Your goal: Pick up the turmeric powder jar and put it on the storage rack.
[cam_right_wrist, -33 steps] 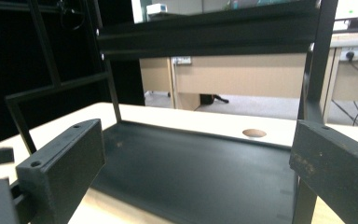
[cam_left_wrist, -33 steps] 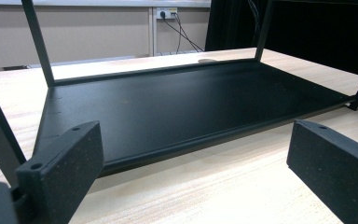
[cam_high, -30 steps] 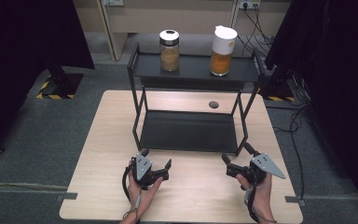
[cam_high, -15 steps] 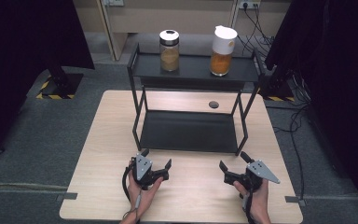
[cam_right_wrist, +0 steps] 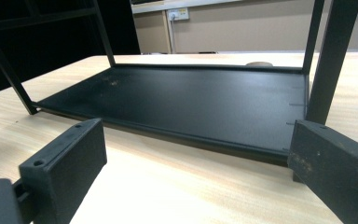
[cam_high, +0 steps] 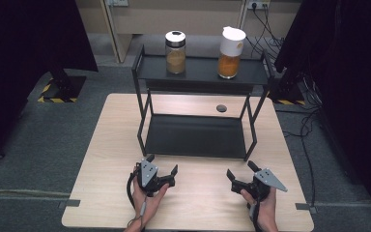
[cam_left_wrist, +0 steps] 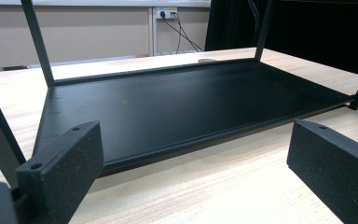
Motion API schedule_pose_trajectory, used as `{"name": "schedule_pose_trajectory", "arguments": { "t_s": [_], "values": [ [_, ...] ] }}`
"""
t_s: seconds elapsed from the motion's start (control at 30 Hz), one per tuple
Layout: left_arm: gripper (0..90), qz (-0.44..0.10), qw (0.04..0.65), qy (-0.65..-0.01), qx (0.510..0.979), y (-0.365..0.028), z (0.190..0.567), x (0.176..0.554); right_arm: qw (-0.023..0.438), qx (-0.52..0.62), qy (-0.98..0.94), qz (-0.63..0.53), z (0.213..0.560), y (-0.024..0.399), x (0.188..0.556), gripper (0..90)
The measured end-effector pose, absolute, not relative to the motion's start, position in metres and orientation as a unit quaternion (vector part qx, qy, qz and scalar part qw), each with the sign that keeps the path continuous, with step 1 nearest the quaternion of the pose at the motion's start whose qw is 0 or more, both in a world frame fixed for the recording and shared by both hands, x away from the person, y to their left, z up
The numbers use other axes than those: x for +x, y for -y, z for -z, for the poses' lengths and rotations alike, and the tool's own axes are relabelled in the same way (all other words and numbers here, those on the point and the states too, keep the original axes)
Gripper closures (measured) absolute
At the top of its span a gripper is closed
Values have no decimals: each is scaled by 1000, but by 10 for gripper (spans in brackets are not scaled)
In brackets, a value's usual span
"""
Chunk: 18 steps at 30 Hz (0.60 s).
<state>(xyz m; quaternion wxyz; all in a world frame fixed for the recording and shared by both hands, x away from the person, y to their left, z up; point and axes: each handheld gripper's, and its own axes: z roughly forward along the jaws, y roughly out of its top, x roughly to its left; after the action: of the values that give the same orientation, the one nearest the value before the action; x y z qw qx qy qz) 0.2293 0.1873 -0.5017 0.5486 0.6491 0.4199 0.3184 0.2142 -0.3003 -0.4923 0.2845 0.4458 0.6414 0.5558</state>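
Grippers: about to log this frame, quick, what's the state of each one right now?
Left gripper: open, holding nothing, low over the table.
Right gripper: open, holding nothing, in front of the black shelf rack.

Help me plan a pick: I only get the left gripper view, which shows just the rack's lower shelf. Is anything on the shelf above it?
Observer: Yes. Two jars stand on the top shelf, a dark-lidded jar towards its left and a white-lidded jar towards its right.
Operator: And the right gripper?
Observer: It is open and holds nothing, low over the table in front of the right end of the lower shelf.
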Motion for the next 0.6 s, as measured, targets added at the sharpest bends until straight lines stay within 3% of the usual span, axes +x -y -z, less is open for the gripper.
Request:
{"name": "schedule_pose_trajectory", "arguments": {
  "t_s": [0.6],
  "values": [
    [28, -318, 548, -419, 651, -187, 501, 229, 286, 444, -639, -559, 495, 301, 213, 52]
  ]
}}
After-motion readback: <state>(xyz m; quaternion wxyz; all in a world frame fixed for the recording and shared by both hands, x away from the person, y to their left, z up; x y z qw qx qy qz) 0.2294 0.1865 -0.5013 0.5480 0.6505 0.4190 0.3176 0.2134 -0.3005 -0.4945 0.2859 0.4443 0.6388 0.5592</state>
